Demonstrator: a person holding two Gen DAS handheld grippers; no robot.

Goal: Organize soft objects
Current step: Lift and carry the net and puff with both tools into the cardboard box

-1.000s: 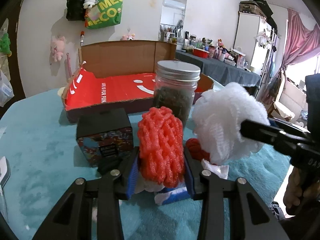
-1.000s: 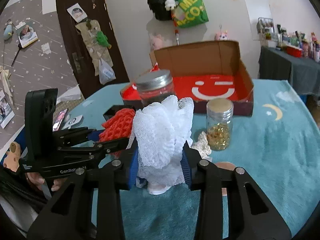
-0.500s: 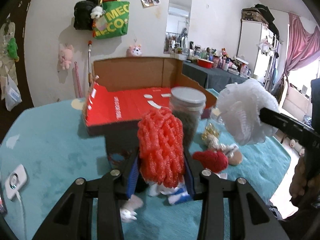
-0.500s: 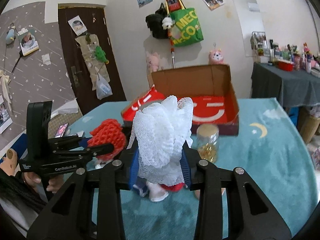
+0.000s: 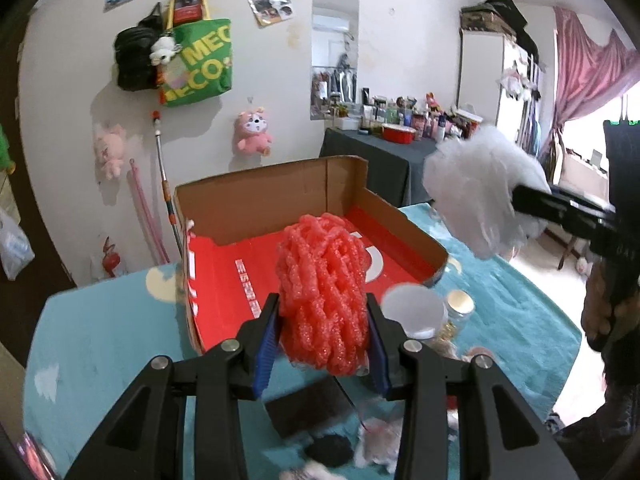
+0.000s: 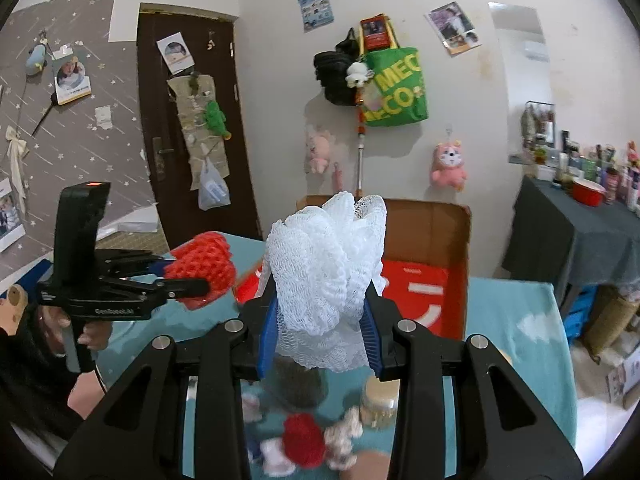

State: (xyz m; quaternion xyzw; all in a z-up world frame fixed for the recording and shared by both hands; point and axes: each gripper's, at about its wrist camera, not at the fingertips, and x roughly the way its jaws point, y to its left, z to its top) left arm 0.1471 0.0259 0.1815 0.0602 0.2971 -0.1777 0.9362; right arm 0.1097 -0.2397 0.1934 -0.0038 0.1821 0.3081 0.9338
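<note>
The left gripper (image 5: 323, 344) is clamped on a coral foam net (image 5: 323, 296), held in the air just in front of the open cardboard box (image 5: 272, 200), while the right gripper (image 6: 320, 336) squeezes a white mesh sponge (image 6: 326, 264) lifted in front of that same box, to the right of the net. Both pieces look very light, springy and easily squashed, so they probably bulge around the jaws rather than slip; pinching across the dense middle, not a loose outer frill, seems the surest hold.
</note>
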